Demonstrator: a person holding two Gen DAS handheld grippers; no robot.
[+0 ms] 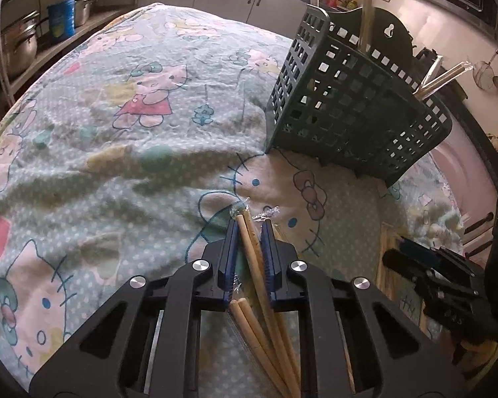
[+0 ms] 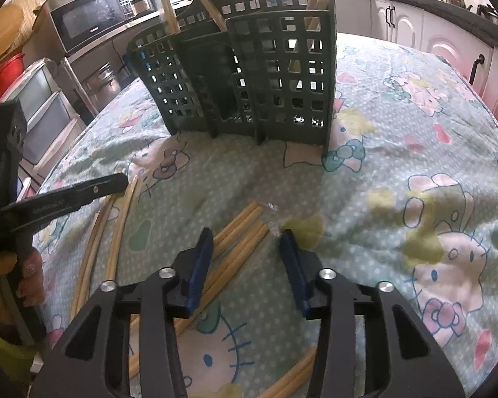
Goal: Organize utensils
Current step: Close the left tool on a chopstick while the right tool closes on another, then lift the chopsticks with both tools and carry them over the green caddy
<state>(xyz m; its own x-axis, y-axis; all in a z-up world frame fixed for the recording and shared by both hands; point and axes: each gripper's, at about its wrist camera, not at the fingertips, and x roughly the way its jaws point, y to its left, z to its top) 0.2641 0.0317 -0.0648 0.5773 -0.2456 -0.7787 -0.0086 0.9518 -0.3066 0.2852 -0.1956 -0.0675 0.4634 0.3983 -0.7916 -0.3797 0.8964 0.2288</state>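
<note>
the left gripper [image 1: 249,229] is clenched on a wrapped pair of chopsticks [image 1: 252,248]; the blue pads press on the sticks from both sides, and the clear wrapper end pokes out past the fingertips. the sticks' long axis runs straight along the gripper's fingers, near to far, so they lie in line with the tool rather than across it. the green utensil holder [image 1: 348,106] stands far and to the right of that grip, on the cartoon-print cloth [image 1: 116,132], with a few chopsticks already standing in it.

the right gripper [image 2: 245,235] hangs with its jaws parted over another 2 pairs of chopsticks [image 2: 239,232] lying on the cloth; these run diagonally, near-left to far-right, and only the left pad seems close to them, so nothing is grasped. the holder [image 2: 249,76] is straight ahead of it, far side.

by my reading the left hand is the one ready to carry: the sticks must be tipped upright, then moved far-right to a compartment.
</note>
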